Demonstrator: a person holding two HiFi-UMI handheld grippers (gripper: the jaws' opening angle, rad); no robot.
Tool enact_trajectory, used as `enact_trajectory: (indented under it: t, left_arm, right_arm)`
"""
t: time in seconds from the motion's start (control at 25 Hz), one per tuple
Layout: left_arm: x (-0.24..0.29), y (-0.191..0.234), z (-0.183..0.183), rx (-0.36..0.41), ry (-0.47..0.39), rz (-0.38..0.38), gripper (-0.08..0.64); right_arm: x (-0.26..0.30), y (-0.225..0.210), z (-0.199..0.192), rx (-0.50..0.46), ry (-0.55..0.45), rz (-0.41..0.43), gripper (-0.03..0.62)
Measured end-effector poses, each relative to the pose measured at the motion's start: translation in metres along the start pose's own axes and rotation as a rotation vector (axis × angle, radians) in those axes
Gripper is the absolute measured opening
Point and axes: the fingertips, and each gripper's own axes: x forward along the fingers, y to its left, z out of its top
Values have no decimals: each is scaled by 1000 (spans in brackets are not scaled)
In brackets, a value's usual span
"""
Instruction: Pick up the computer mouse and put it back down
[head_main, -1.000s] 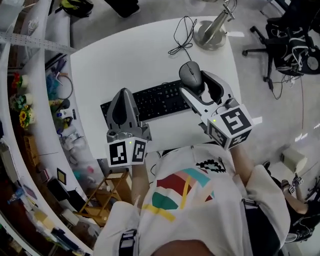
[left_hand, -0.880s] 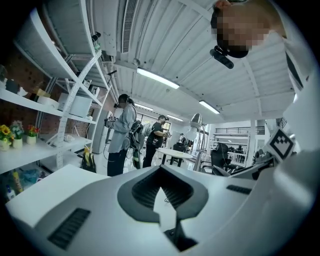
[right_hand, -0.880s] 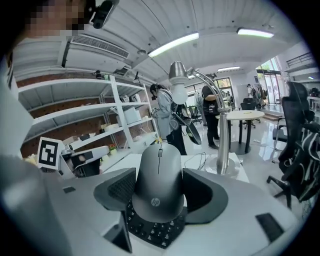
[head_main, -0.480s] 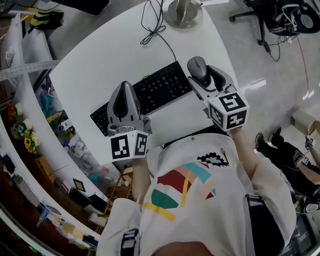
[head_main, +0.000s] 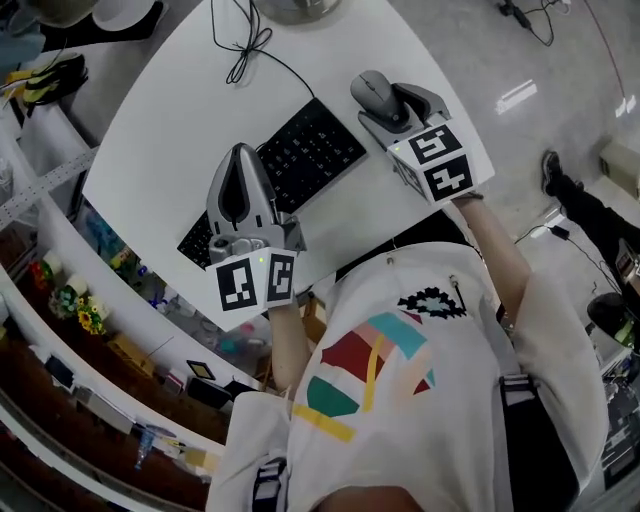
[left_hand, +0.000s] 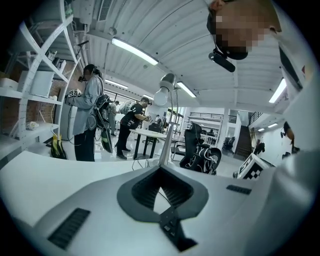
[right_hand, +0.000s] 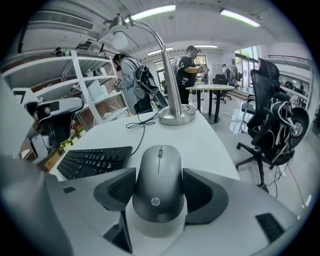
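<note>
Right tool reaches to the tabletop's corner beside the keyboard; left tool hovers idle. Left gripper view: 2 jaws together, empty. Right gripper view: pads squeeze the computer mouse by its sides, seemingly for lifting.

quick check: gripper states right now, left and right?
Left gripper: closed, nothing between its jaws.
Right gripper: closed on the computer mouse.
</note>
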Motion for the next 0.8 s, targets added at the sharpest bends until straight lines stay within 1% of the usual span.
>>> enact_trajectory:
  t: [0.2, 0.48, 0.64, 0.8]
  left_arm:
    - [7, -6, 0, 7, 11, -16, 44]
    - [4, -9, -5, 9, 21, -13, 44]
    - [-2, -6, -4, 5, 11, -6, 44]
    - [-11, -4, 0, 6, -7, 7, 44]
  right_arm:
    - [4, 1, -6, -19, 22, -11, 279]
    - [8, 1, -10, -107, 37, -49, 279]
    - [11, 1, -12, -91, 61, -34, 279]
    - [12, 0, -13, -106, 81, -42, 279]
